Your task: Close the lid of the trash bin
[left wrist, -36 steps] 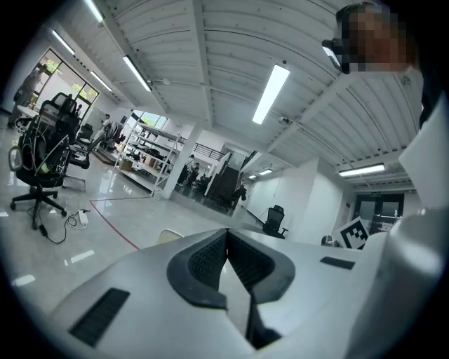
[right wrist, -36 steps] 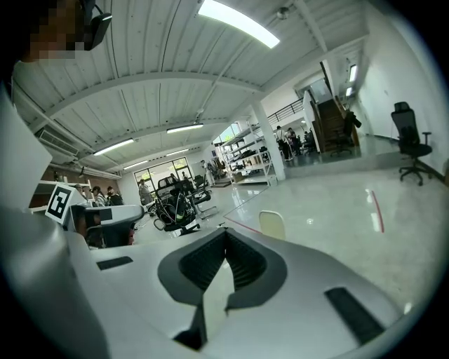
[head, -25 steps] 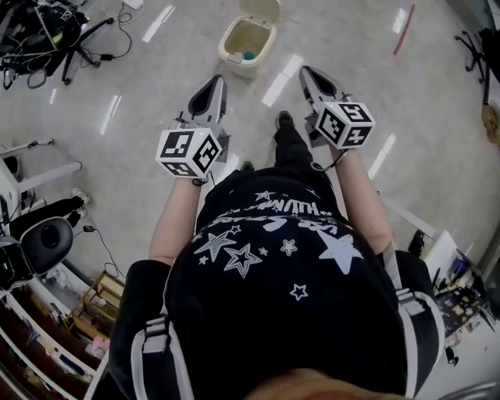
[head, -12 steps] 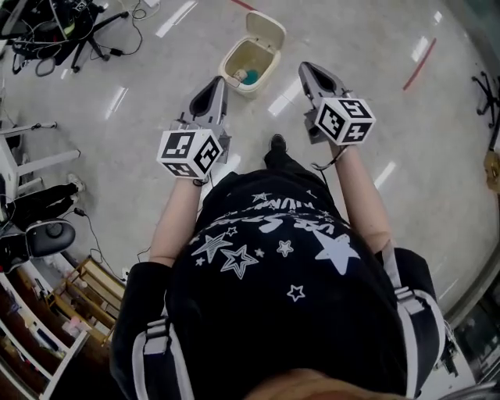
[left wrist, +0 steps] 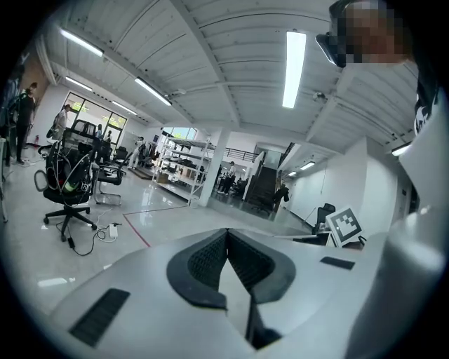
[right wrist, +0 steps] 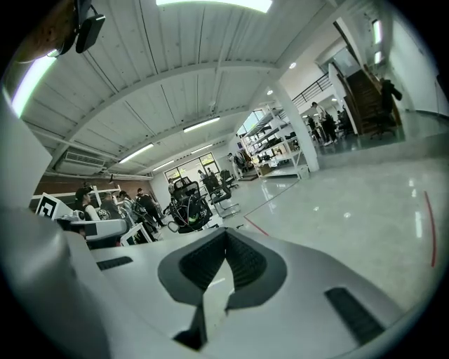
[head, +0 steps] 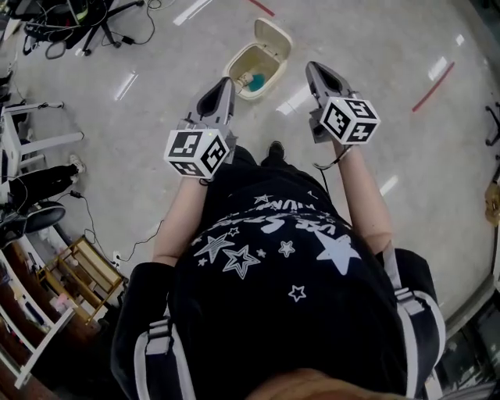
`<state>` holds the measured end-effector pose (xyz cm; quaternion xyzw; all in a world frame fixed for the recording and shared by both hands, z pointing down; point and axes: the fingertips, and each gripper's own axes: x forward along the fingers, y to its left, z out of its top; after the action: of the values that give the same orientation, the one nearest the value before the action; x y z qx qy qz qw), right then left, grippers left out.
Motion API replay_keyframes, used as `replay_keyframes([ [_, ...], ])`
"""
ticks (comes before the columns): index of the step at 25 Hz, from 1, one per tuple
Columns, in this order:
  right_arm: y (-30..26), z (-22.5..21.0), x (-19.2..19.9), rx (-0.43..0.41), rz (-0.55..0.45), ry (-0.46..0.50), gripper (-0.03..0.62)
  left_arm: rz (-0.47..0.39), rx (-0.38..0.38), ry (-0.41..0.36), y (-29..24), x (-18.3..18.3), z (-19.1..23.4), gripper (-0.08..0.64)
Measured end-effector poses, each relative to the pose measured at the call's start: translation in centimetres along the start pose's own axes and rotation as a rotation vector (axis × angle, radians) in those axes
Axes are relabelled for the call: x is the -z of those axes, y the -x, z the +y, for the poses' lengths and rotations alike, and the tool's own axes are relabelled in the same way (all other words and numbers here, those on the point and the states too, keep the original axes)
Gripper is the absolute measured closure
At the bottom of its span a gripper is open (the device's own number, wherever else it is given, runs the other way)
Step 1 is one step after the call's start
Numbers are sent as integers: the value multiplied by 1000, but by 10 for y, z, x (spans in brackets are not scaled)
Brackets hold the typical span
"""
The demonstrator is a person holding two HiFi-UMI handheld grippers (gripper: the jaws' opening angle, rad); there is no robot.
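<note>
Shiny grey floor fills the head view, with a red tape line (head: 433,86) off to the right and office chairs with cables (head: 70,16) far off at the top left. The trash bin (head: 237,67) stands on the floor ahead of the person's feet, well apart from both tools. Its lid (head: 275,33) is tipped back on the far side, so the bin is wide open, and something blue-green (head: 251,78) lies inside. The left hand-held gripper (head: 225,86) and the right hand-held gripper (head: 314,70) are held up in front of the body, both pointing toward the bin. In the left gripper view and the right gripper view the black pads are pressed together at the tips, with nothing between them. Those two views look out across the big room and do not show the bin. The lid is not yet touched, so I think the job is only at the walking-up part. To do it well, the person should step closer and bend down. One closed tip can then reach over to the far edge of the lid and bring it slowly forward and down until it lies flat. The bin looks light, so a hard push may slide it or knock it over. The other tool could rest on the bin's side to keep it from moving.
</note>
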<state>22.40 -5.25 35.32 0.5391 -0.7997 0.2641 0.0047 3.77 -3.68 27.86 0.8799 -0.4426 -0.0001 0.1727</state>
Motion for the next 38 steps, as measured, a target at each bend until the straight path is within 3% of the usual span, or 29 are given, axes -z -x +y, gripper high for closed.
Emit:
replay_keyframes([
  [3, -8, -6, 10, 1, 2, -16, 586, 7, 9, -15, -8, 7, 1, 548],
  [9, -20, 9, -9, 56, 18, -14, 586, 22, 63, 4, -25, -18, 14, 548],
  [31, -121, -43, -6, 358, 16, -137, 586, 215, 350, 19, -173, 5, 98, 548],
  [38, -138, -67, 8, 404, 19, -177, 586, 267, 376, 4, -207, 28, 111, 548],
])
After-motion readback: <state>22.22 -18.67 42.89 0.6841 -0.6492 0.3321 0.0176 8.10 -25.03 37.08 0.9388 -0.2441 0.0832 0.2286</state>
